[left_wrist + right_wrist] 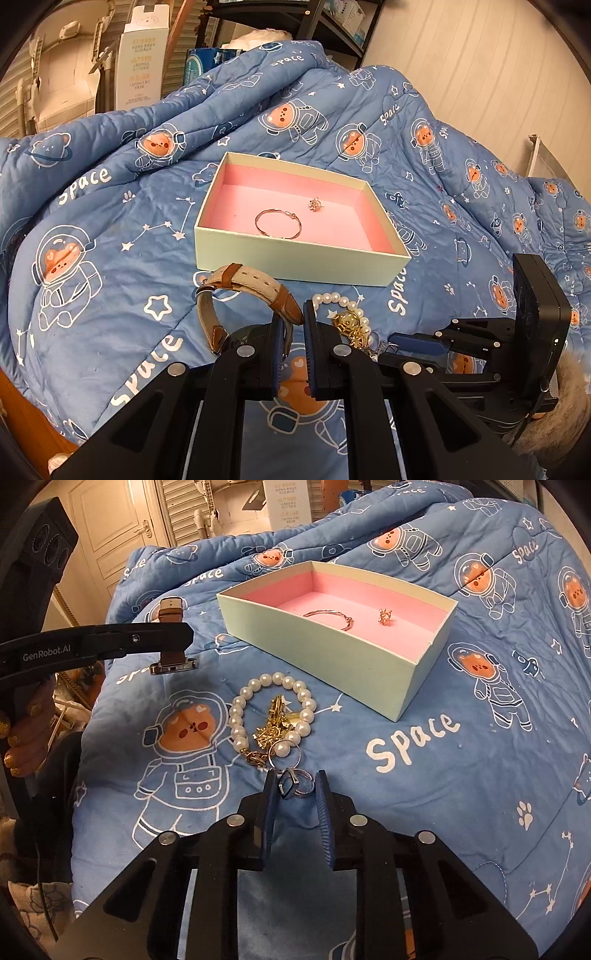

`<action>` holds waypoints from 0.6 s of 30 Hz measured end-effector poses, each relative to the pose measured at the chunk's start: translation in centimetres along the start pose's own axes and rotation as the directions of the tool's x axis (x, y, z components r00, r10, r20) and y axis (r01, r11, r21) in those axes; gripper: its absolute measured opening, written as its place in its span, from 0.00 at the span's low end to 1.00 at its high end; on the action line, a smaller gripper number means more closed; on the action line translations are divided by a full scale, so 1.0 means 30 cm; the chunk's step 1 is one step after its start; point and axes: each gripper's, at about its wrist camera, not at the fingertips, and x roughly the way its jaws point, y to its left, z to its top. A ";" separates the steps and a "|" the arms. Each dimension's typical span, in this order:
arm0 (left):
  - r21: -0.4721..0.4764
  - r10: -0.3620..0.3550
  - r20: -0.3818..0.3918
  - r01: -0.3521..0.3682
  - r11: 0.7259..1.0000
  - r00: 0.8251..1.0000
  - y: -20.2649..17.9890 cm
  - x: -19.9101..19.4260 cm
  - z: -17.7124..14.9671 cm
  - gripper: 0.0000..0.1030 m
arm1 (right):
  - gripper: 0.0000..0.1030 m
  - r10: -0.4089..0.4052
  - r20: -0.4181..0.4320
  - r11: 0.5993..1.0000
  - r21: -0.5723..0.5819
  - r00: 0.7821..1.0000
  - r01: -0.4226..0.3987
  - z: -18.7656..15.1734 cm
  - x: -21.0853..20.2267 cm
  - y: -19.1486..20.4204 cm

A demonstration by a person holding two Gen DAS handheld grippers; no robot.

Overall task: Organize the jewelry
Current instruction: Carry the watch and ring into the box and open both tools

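pink-lined box (343,664) holds only a bangle (328,617) and earring (386,616); outside it, left hand-held gripper (294,325) clamps the watch (240,291), right hand-held gripper (295,786) stands unclenched around small rings (295,784) beside the pearl bracelet (271,712).

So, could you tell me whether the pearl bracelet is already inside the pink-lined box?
No, the pearl bracelet lies on the blue quilt in front of the box.

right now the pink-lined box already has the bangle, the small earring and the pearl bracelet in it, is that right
Not quite. The box holds only the bangle and the small earring. The pearl bracelet lies outside it on the blue quilt, as the right wrist view shows.
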 end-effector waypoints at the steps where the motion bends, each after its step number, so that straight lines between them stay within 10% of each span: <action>1: 0.001 0.000 0.000 0.000 1.000 1.000 0.000 -0.001 0.000 0.09 | 0.21 -0.002 0.002 1.000 0.004 1.000 0.002 0.001 -0.006 -0.002; 18: 0.031 -0.054 -0.008 0.055 0.998 0.998 -0.016 0.006 0.198 0.09 | 0.21 0.053 0.097 0.998 0.011 0.994 -0.054 0.252 -0.129 -0.050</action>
